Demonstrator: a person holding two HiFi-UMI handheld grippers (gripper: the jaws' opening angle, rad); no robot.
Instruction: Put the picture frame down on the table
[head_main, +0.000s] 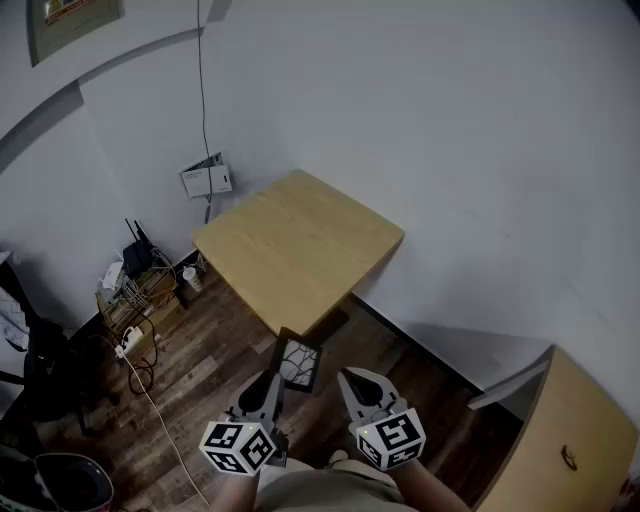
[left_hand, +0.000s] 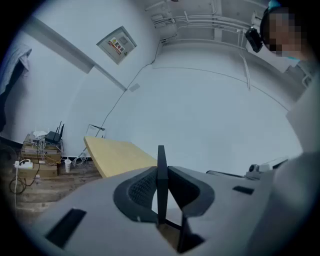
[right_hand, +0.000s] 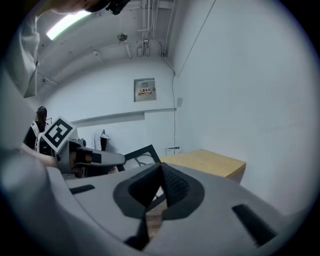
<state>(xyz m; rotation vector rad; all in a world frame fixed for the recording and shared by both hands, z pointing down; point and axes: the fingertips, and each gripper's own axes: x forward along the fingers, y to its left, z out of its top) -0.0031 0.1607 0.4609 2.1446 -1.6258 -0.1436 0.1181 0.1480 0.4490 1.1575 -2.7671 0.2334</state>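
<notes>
Tongs first, at the bottom of the head view: our left tongs (head_main: 270, 388) are clamped on the picture frame (head_main: 299, 362), gripping it by its near edge. In the left gripper view the frame stands edge-on, a thin dark bar rising at the centre of the picture with a pad pressed against each face. We'd say that grip is there for the carry: holding the rim keeps the pads off the picture area and leaves the far edge free to come down first.

Just to the right, our right tongs (head_main: 355, 382) are pressed together with nothing in them. They sit beside the frame, not touching it, and look like a spare in case it needs steadying.

The frame sticks out up and to the right of the left tongs' tips. It hangs in the air over the wooden floor (head_main: 210, 335), not resting on anything.

Further up, at the centre of the head view, is the table (head_main: 300, 250), its pale top bare. Its near corner shows just above the frame's top edge. We judge the frame isn't over it yet.
</notes>
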